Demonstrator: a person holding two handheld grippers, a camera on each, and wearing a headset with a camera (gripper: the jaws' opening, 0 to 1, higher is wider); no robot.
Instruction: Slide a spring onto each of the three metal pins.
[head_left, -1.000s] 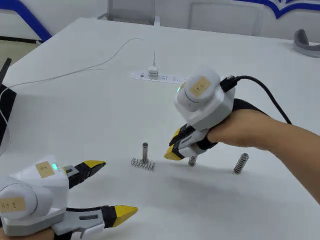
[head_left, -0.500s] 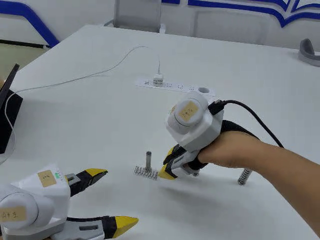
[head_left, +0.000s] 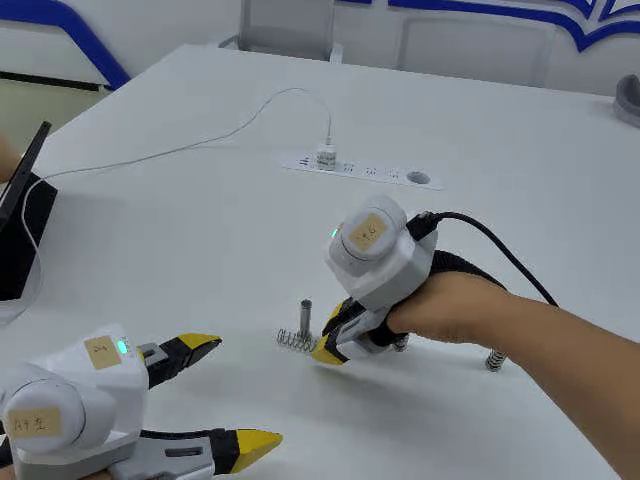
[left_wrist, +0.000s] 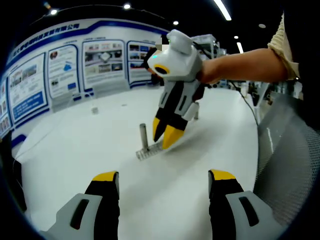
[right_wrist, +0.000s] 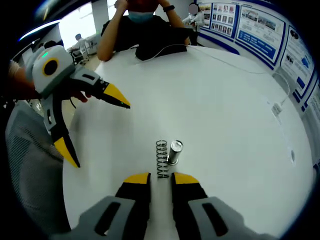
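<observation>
A bare metal pin (head_left: 305, 318) stands upright on the white table (head_left: 200, 230). A loose spring (head_left: 293, 341) lies flat at the foot of the pin. My right gripper (head_left: 325, 350) is down at the spring's right end. In the right gripper view its yellow jaws (right_wrist: 161, 179) stand a narrow gap apart, flanking the near end of the spring (right_wrist: 161, 157) beside the pin (right_wrist: 175, 151). Further right, an upright spring (head_left: 494, 360) sits on another pin. My left gripper (head_left: 230, 393) hovers wide open at the near left, holding nothing, and faces the pin (left_wrist: 143, 136) and the spring (left_wrist: 150, 150).
A power strip (head_left: 360, 168) with a plugged charger (head_left: 326, 155) and a white cable lies at the table's far side. A dark device (head_left: 20, 230) sits at the left edge. A mesh chair (left_wrist: 285, 150) stands beside the table. A person (right_wrist: 145, 30) sits at the far end.
My right gripper has moved left, away from the two spring-bearing pins, and lowered to the end of the lying spring. The left gripper has stayed put, open.
</observation>
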